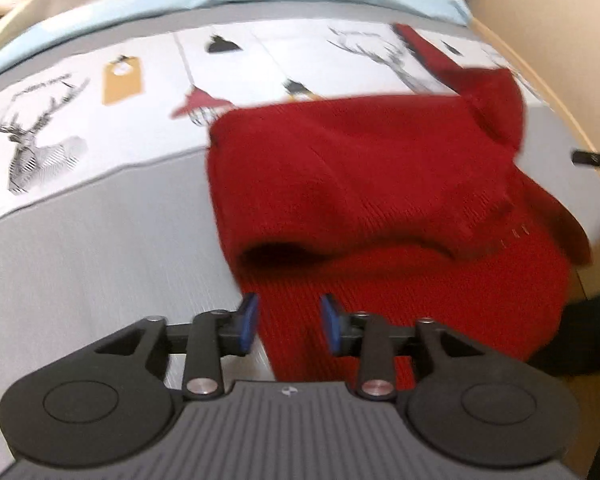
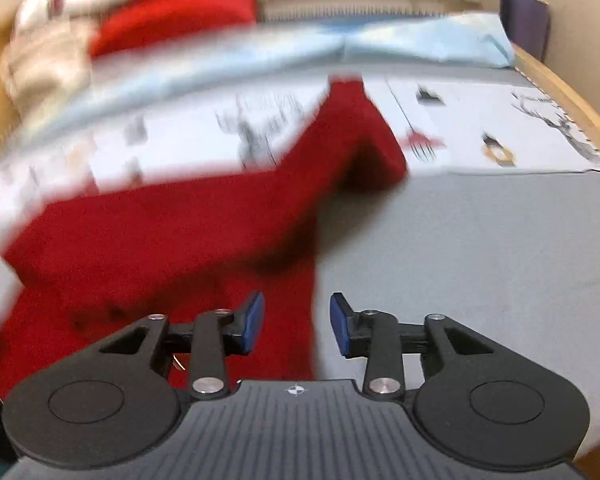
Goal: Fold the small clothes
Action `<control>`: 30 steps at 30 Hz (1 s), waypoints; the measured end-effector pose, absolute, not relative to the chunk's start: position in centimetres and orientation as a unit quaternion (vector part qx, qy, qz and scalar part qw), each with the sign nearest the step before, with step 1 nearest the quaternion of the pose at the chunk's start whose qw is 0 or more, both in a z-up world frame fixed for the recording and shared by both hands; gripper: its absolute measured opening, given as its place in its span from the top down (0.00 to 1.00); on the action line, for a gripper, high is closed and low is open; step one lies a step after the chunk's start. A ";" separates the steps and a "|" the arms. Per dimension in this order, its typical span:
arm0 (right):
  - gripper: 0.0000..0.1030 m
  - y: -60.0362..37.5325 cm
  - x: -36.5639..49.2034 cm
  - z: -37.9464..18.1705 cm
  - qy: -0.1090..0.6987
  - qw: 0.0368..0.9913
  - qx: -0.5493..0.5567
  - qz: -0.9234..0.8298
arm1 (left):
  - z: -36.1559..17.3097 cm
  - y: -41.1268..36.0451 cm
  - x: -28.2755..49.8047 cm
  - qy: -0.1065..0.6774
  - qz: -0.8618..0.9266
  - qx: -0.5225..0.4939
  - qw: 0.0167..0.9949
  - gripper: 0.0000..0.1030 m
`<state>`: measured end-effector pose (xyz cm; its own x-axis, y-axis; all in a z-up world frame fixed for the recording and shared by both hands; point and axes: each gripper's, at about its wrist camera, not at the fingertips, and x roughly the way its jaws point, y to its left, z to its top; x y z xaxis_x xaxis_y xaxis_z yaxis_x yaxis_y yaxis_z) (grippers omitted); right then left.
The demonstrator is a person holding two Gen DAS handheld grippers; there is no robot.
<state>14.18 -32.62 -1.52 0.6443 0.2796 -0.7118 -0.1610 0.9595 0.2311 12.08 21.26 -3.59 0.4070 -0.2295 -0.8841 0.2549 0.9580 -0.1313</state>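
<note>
Grippers over a red knit garment on a bed.
Left gripper (image 1: pixel 289 324) and right gripper (image 2: pixel 297 322) both hover with blue-padded fingers spread, holding nothing; red sweater (image 1: pixel 364 184) lies partly folded on the grey bedcover (image 2: pixel 480 248), just ahead of both. Printed panel (image 1: pixel 56 136) shows stag drawings; its lettering is too blurred to read.

A bed (image 1: pixel 80 264) with a grey, deer-printed cover carries a red knitted sweater (image 1: pixel 360 184), partly folded, and a pale blue pillow (image 2: pixel 440 40) at its head.
</note>
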 end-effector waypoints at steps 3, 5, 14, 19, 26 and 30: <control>0.53 -31.3 16.8 -2.7 0.426 0.878 0.150 0.159 | -4.5 21.0 13.4 0.536 -0.120 0.020 0.835 0.50; 0.52 -30.4 18.8 -4.1 0.455 0.857 0.179 0.163 | -5.2 20.7 14.2 0.551 -0.101 0.033 0.828 0.50; 0.78 -28.8 23.7 -8.6 0.498 0.841 0.206 0.046 | -6.1 20.3 18.3 0.554 -0.097 0.060 0.825 0.93; 0.88 -27.9 25.3 -4.5 0.463 0.862 0.191 0.079 | -3.2 20.7 21.0 0.529 -0.120 0.073 0.837 0.94; 0.88 -28.5 34.5 0.2 0.308 0.885 0.331 0.115 | 0.4 26.0 28.8 0.381 0.037 -0.138 0.914 0.91; 0.58 -27.5 36.1 -0.2 0.282 0.912 0.292 0.048 | -0.6 23.7 29.7 0.438 0.013 -0.071 0.896 0.88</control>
